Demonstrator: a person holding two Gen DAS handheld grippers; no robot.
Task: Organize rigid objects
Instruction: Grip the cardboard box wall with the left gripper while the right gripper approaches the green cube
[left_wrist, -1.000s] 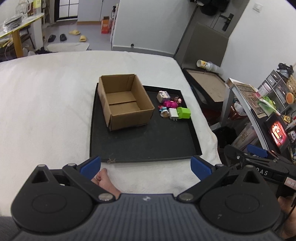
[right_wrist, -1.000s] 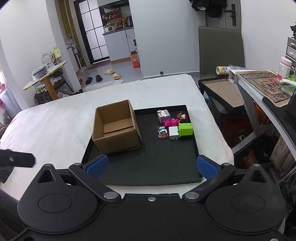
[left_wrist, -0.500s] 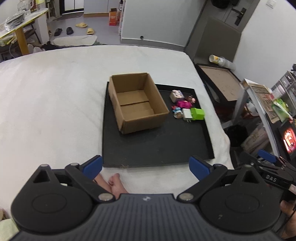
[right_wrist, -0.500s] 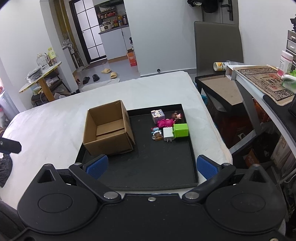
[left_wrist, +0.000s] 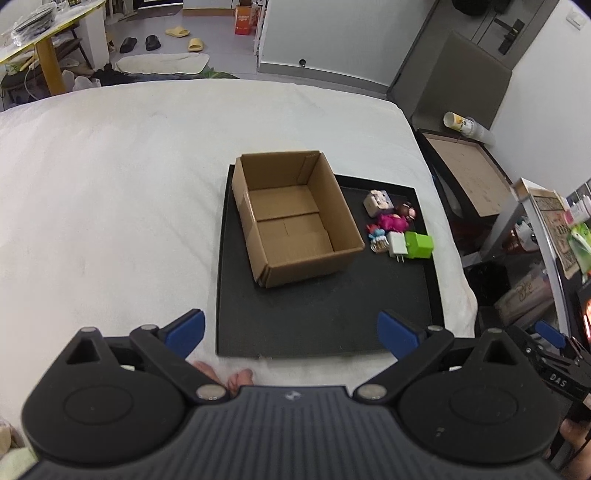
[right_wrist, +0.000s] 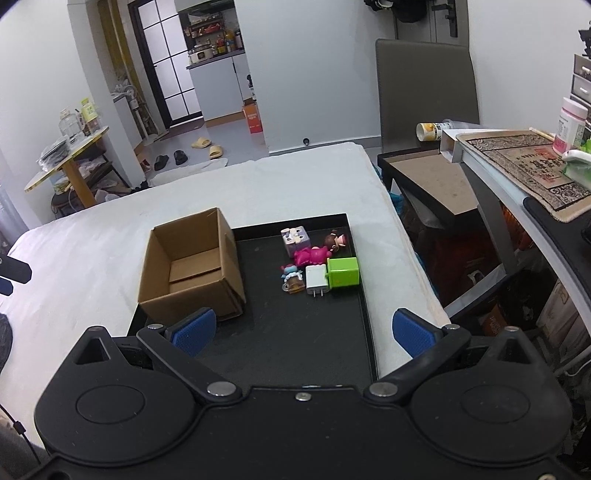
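Both claws are hanging wide open and empty above the near edge of a flat black tray (left_wrist: 325, 325) lying on a white bed (left_wrist: 110, 192): the left claw (left_wrist: 291, 334) and the right claw (right_wrist: 303, 332). An empty brown cardboard box (left_wrist: 295, 221) is sitting on the tray's left half; just beside it, small toys are clustering, among them a green plastic cube (right_wrist: 344, 272) touching a white plug adapter (right_wrist: 316, 279). With the pieces packed so tightly, a grab is likely risking nudging neighbours or pinching two at once.
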